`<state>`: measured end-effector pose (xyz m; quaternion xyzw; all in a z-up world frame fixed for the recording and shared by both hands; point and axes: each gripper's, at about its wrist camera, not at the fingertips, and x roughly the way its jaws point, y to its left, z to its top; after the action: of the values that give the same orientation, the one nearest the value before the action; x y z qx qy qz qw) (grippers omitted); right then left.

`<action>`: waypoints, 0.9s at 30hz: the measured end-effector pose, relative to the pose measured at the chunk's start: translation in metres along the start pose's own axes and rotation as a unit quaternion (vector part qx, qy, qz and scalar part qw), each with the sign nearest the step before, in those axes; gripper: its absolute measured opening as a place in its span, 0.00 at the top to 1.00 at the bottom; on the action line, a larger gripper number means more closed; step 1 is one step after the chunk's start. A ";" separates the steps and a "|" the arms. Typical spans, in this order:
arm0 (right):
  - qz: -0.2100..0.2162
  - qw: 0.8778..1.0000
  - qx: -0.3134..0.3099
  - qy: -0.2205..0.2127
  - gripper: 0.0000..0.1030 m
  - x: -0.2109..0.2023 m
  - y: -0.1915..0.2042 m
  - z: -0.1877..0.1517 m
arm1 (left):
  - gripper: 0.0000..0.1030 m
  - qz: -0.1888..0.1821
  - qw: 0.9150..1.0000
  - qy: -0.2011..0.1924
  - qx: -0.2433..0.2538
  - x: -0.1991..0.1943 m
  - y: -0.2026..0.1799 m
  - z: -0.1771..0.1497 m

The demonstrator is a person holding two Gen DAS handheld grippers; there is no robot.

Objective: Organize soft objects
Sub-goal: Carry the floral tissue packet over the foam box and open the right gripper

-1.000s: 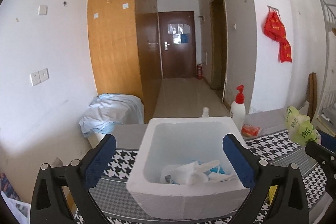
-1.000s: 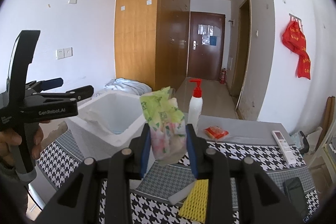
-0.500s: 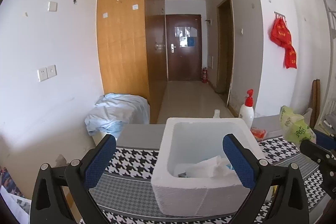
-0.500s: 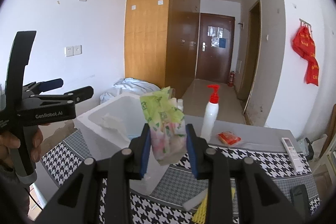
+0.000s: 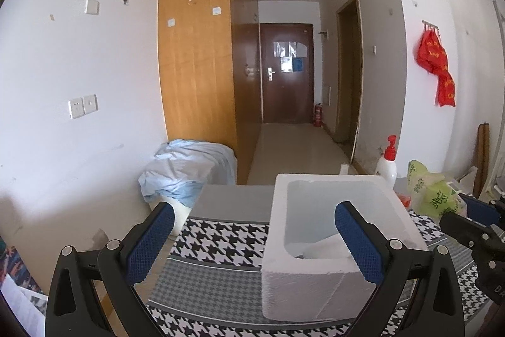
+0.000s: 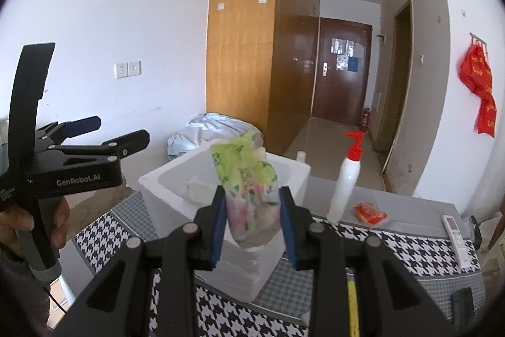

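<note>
- Right claw point(image 6: 252, 220): clamped on a soft green-and-pink floral packet point(image 6: 249, 188), blue pads pressed against both its sides; packet held upright, in front of and above the near rim of the foam box.
- Left claw point(image 5: 252, 242): jaws wide apart, nothing between the pads; seen from the right wrist camera it is held by a hand point(image 6: 19, 220) at the left, level with the box and clear of it.
- White foam box point(image 5: 315, 273): open-topped, standing on the bench; white crumpled soft material point(image 5: 325, 248) lies inside at the bottom.
- Bench point(image 5: 221, 283): covered with a black-and-white houndstooth cloth with grey bands.
- White pump bottle point(image 6: 345, 182), red top: upright on the bench, right of the box, apart from it.
- Orange-red small packet point(image 6: 369, 213): flat on the bench, just right of the bottle.
- White remote control point(image 6: 454, 232): on the bench near its right edge.
- Pale blue bundled cloth point(image 5: 189, 172): on the floor beyond the bench, against the wooden wardrobe point(image 5: 195, 52).
</note>
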<state>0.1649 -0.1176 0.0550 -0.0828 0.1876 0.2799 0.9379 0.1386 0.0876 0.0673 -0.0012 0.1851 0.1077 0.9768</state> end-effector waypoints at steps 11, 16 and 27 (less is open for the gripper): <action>0.026 0.999 -0.013 0.016 0.65 0.021 0.019 0.004 | 0.01 0.018 1.000 0.003 -0.014 0.000 0.021 -0.005; 0.031 0.999 -0.014 0.029 0.65 0.035 0.025 0.005 | 0.01 0.020 1.000 0.004 -0.018 0.001 0.028 -0.006; 0.027 0.998 -0.016 0.052 0.65 0.062 0.029 0.011 | 0.01 0.019 1.000 0.003 -0.023 0.003 0.033 -0.007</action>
<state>0.2000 -0.0600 0.0388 -0.1070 0.2343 0.3029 0.9176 0.1320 0.1200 0.0610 -0.0205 0.1856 0.1303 0.9737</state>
